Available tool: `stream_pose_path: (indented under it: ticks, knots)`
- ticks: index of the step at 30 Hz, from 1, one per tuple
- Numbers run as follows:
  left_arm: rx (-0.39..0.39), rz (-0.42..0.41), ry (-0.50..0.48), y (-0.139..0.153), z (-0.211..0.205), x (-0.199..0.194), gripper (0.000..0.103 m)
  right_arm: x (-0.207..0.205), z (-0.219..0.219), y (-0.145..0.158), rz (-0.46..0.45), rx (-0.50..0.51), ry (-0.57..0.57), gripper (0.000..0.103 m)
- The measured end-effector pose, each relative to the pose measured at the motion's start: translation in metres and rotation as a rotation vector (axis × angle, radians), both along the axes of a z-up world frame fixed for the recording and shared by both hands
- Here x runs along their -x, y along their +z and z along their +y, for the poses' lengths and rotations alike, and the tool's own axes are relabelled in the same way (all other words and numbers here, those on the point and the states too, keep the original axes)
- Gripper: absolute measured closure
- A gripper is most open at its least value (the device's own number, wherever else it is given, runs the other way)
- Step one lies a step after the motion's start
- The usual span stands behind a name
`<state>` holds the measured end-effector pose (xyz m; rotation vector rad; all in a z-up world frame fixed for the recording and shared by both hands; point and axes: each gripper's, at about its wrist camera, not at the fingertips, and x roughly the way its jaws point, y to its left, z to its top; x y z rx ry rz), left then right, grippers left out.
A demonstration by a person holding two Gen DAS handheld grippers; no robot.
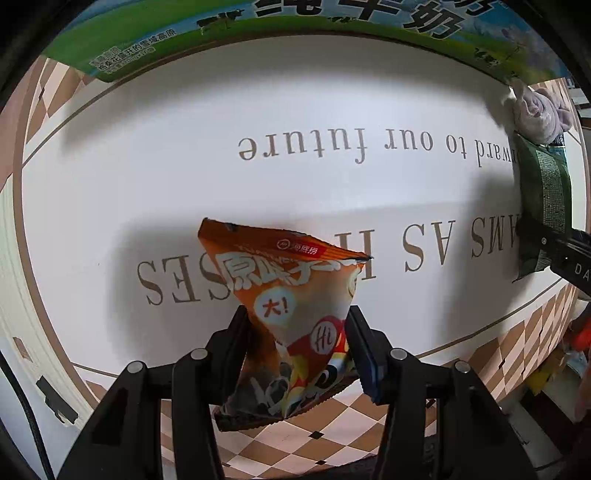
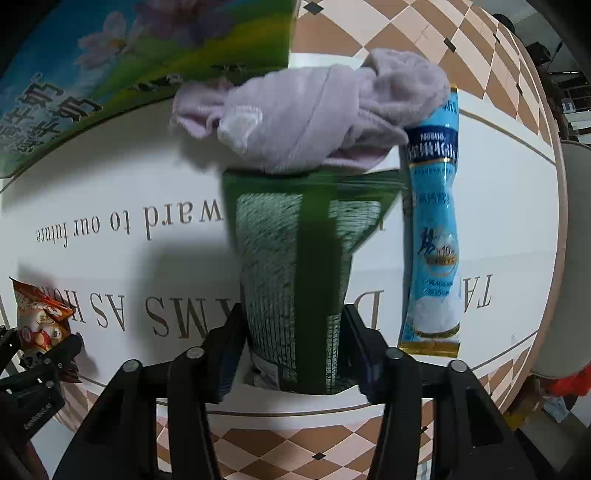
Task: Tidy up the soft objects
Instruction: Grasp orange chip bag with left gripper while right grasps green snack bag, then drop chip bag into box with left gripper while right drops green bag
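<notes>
My left gripper [image 1: 295, 332] is shut on an orange snack packet [image 1: 288, 295] and holds it above the white table [image 1: 147, 177]; the packet also shows in the right wrist view [image 2: 37, 317]. My right gripper [image 2: 291, 332] is shut on a green seaweed packet [image 2: 295, 266], which also shows in the left wrist view [image 1: 543, 206]. A lilac cloth [image 2: 317, 114] lies bunched just beyond the green packet, and shows in the left wrist view [image 1: 535, 110]. A blue sachet [image 2: 436, 229] lies to its right.
A green and blue milk carton box [image 1: 295, 26] stands along the table's far edge, also in the right wrist view [image 2: 110, 74]. The table [image 2: 110, 177] bears brown lettering. Checkered floor [image 1: 314, 435] lies below the near rim.
</notes>
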<state>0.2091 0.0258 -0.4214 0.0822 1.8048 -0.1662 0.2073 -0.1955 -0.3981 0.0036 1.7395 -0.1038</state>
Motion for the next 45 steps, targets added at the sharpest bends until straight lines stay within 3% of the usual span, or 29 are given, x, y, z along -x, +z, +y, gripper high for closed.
stream_pose_path:
  ticks: [6,10,15,19,23,26,30,35,41,45]
  knots:
    - [-0.001,-0.008,0.005,0.005,-0.022,0.019,0.059,0.012,-0.001,0.004,-0.012,-0.025,-0.010,0.064]
    - [0.027,-0.041,0.023,0.020,-0.029,0.035,0.059,0.018,-0.002,0.021,-0.030,-0.107,-0.026,0.069]
    - [0.097,-0.141,0.051,0.079,-0.034,0.034,0.059,0.030,0.004,0.060,-0.076,-0.238,-0.036,0.070]
    - [0.164,-0.248,0.090,0.140,-0.036,0.015,0.059,0.025,0.012,0.112,-0.147,-0.354,-0.022,0.070]
    - [0.214,-0.305,0.129,0.180,-0.015,-0.028,0.059,0.003,0.023,0.164,-0.238,-0.415,0.017,0.070]
    - [0.183,-0.361,0.155,0.204,0.009,-0.077,0.059,-0.032,0.050,0.197,-0.308,-0.442,0.064,0.070]
    - [0.228,-0.329,0.206,0.204,0.040,-0.128,0.059,-0.080,0.076,0.215,-0.359,-0.416,0.090,0.070]
    - [0.226,-0.244,0.261,0.181,0.060,-0.190,0.059,-0.145,0.103,0.186,-0.289,-0.395,0.073,0.070]
    - [0.216,-0.106,0.294,0.134,0.062,-0.212,0.059,-0.181,0.120,0.146,-0.221,-0.367,0.074,0.070]
    - [0.190,-0.061,0.289,0.115,0.062,-0.215,0.059,-0.191,0.133,0.122,-0.167,-0.375,0.079,0.070]
